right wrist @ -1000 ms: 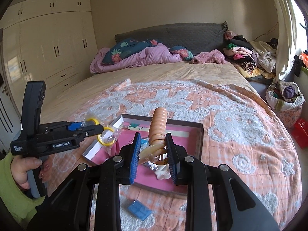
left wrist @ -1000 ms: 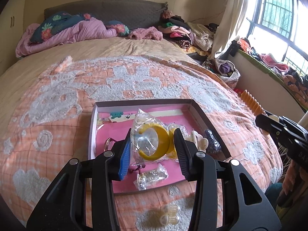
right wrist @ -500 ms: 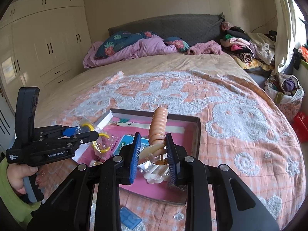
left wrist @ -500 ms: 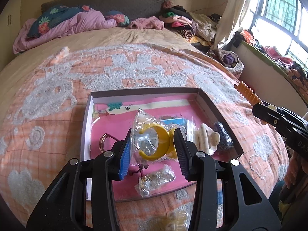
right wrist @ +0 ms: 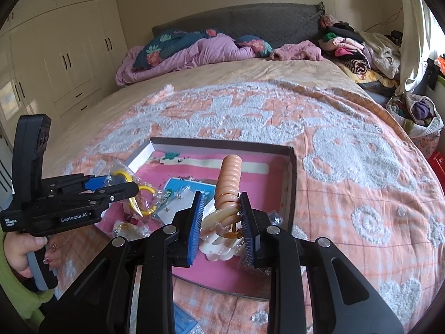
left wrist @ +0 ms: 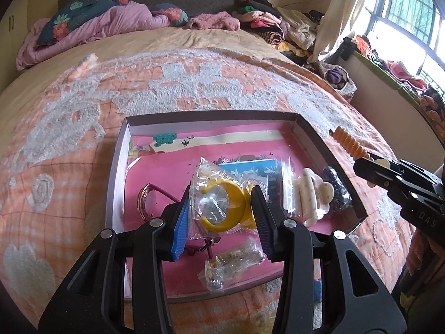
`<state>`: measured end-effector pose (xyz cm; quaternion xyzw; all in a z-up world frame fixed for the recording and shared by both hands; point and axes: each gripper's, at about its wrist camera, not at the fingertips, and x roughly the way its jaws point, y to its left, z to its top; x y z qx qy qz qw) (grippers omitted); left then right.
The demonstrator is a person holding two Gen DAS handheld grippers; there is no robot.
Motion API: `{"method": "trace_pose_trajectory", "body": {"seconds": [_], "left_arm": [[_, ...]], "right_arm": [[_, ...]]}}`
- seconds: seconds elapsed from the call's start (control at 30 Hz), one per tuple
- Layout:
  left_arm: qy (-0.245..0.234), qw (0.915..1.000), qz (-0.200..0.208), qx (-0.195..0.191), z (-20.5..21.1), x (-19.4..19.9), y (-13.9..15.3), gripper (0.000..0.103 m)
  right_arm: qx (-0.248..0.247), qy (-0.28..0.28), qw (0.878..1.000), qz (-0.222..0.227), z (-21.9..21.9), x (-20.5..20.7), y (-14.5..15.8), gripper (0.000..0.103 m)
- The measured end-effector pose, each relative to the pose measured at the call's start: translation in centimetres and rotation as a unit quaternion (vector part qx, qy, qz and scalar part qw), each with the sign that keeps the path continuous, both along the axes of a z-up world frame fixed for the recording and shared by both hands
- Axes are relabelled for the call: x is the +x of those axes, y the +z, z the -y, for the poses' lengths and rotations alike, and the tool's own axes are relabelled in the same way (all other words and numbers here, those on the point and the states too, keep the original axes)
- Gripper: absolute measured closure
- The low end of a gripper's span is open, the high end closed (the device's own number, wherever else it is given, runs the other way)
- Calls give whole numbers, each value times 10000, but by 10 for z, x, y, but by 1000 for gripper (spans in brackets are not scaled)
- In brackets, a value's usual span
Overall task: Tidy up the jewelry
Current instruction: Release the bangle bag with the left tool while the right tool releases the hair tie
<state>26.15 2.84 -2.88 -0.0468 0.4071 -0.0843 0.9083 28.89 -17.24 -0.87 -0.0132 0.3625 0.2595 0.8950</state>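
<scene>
My left gripper is shut on a clear plastic bag with yellow bangles and holds it above the pink-lined box on the bed. My right gripper is shut on a peach ribbed hair clip, held over the box's near right part. The clip and right gripper also show at the right of the left wrist view. The left gripper with the bag shows at the left of the right wrist view.
In the box lie a cream hair claw, a blue earring card, a bagged gold chain, a rose-gold bangle and a dark bagged item. A blue card lies on the bedspread. Piled clothes sit far right.
Both grippers moved forward and lower toward the box, still holding their items. The box now looks larger and nearer in both views.
</scene>
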Motion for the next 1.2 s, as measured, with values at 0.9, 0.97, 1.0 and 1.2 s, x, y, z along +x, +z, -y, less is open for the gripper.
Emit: {"method": "trace_pose_trajectory", "body": {"seconds": [0.9,0.97,1.0,1.2], "left_arm": [[-157,9996,-194,-110,9,7,-20,71],[-160,9996,-216,-110,9,7,-21,71],[-161,9996,-225,-108,9,7,-22,71],[-140,9995,-276,-105,7,6,-24,71]], "right_arm": [[-127,92,9994,-309,-11,4,-29,78],[-134,121,9993,-334,-13,5,-31,78],[-143,132,9992,-345,-14,6,-32,78],[-175,180,9985,-478,-20,10,-43,78]]}}
